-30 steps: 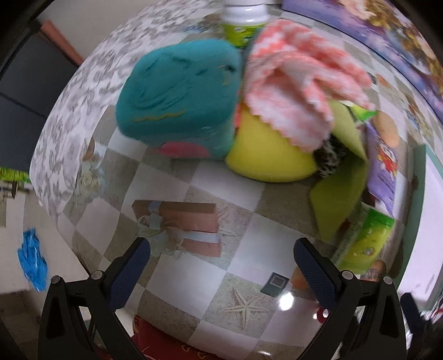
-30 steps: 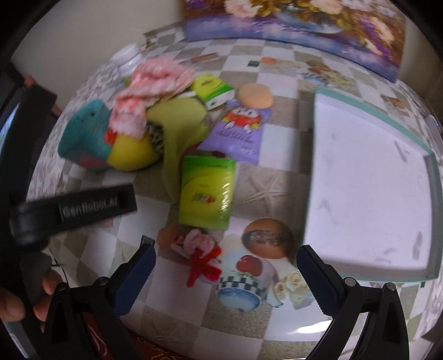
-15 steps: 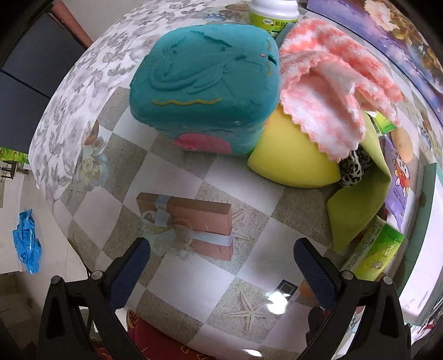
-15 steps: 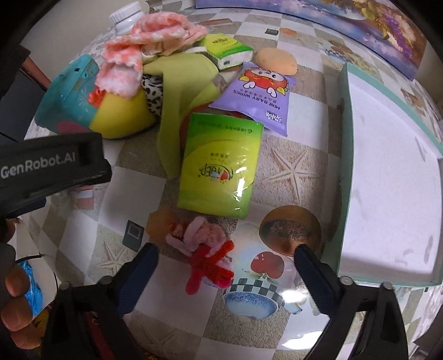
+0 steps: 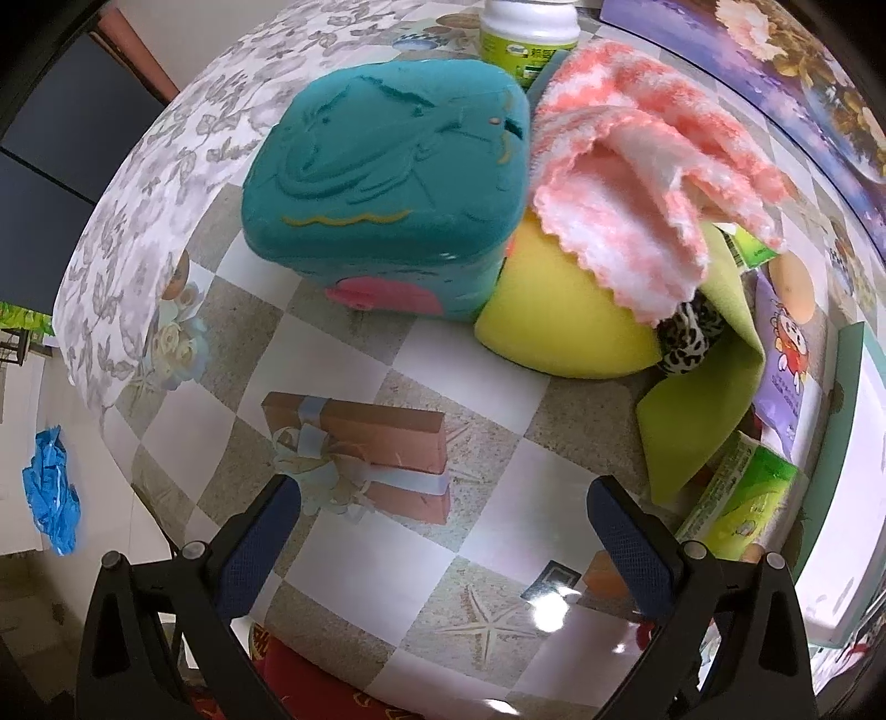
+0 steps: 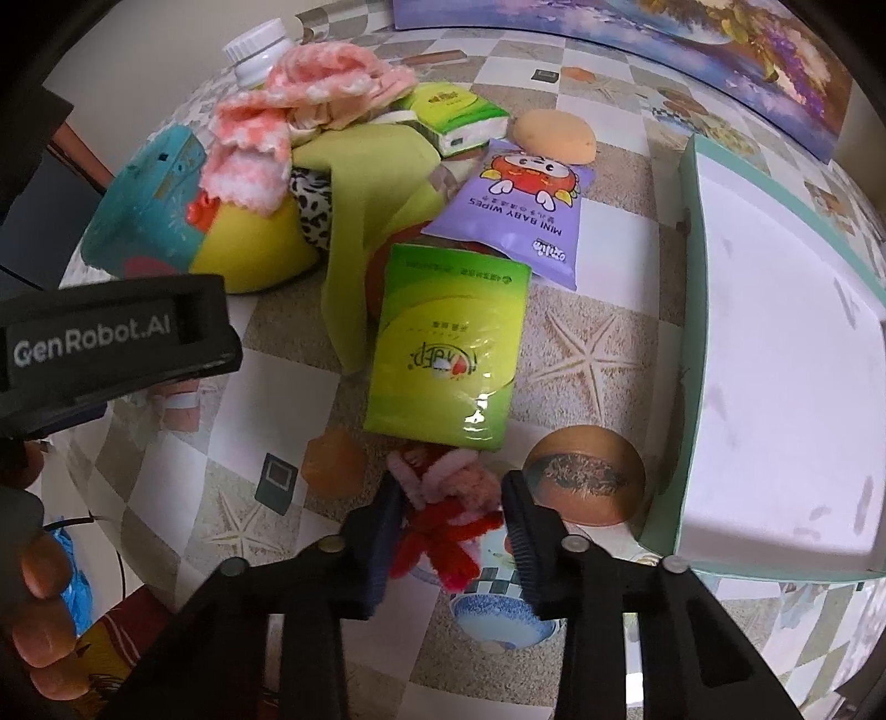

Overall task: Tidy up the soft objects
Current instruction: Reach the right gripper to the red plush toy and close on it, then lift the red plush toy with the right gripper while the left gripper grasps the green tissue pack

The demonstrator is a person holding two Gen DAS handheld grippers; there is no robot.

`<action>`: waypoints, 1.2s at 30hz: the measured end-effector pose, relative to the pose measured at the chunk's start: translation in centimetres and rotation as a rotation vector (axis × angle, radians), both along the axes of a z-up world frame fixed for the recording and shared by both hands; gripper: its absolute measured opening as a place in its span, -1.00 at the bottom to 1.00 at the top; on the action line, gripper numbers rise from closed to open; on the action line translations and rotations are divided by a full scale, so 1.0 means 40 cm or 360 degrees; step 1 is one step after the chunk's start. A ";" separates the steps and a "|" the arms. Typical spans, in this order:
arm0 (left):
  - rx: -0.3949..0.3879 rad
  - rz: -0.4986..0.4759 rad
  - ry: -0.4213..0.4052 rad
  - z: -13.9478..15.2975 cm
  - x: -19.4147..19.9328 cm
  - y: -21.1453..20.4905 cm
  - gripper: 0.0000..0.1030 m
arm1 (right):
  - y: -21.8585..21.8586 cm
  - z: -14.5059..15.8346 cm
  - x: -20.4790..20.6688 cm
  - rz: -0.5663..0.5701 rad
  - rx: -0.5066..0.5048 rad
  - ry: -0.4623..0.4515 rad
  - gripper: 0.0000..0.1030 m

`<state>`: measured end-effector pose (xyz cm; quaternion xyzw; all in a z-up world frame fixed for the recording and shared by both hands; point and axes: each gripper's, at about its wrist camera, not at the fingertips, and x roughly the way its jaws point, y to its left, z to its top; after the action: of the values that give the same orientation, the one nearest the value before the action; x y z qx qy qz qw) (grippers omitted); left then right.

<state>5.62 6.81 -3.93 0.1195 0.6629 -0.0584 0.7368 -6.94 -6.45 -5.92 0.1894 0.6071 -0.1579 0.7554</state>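
Observation:
A pile of soft things lies on the checkered table: a teal plush cube [image 5: 387,183], a yellow cushion [image 5: 559,327], a pink-and-white fuzzy cloth [image 5: 648,166] and a green cloth [image 5: 703,410]. My left gripper [image 5: 443,531] is open and empty, in front of the teal cube. In the right wrist view my right gripper [image 6: 451,520] has its jaws closed in around a pink and red pipe-cleaner toy [image 6: 448,509] that lies on the table. A green tissue pack [image 6: 448,349] and a purple baby wipes pack [image 6: 526,216] lie beyond it.
A large white tray with a green rim [image 6: 686,310] stands at the right. A white-capped bottle [image 5: 529,33] stands behind the pile, beside a second green pack [image 6: 459,113] and an orange sponge [image 6: 554,135]. The left gripper's body [image 6: 111,338] shows at the left.
My right gripper has moved down and forward and its jaws have closed in around the pipe-cleaner toy. My left gripper has edged closer to the teal cube and stays open.

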 end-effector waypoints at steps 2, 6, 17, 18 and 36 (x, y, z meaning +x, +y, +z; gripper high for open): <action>-0.0007 -0.0011 0.0001 0.001 -0.002 -0.007 1.00 | -0.002 -0.001 0.003 0.0000 0.0008 0.0001 -0.34; -0.0028 -0.0024 0.0009 0.002 -0.005 -0.021 1.00 | -0.014 0.003 -0.005 -0.0026 0.0037 0.0004 -0.37; -0.0149 -0.0071 0.0044 0.032 -0.032 -0.066 1.00 | -0.088 0.097 -0.067 -0.0195 0.0085 -0.0127 -0.37; -0.0169 -0.0074 0.0047 0.037 -0.034 -0.071 1.00 | -0.097 0.111 -0.075 -0.0220 0.0079 -0.0151 -0.37; -0.0167 -0.0469 -0.0169 0.134 -0.171 -0.272 0.99 | -0.249 0.237 -0.219 -0.0636 -0.0081 -0.0299 -0.37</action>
<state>-1.20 -4.06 1.42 0.1798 0.5944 -0.1939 0.7595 -15.69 -16.43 3.57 0.3007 0.4803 -0.3015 0.7668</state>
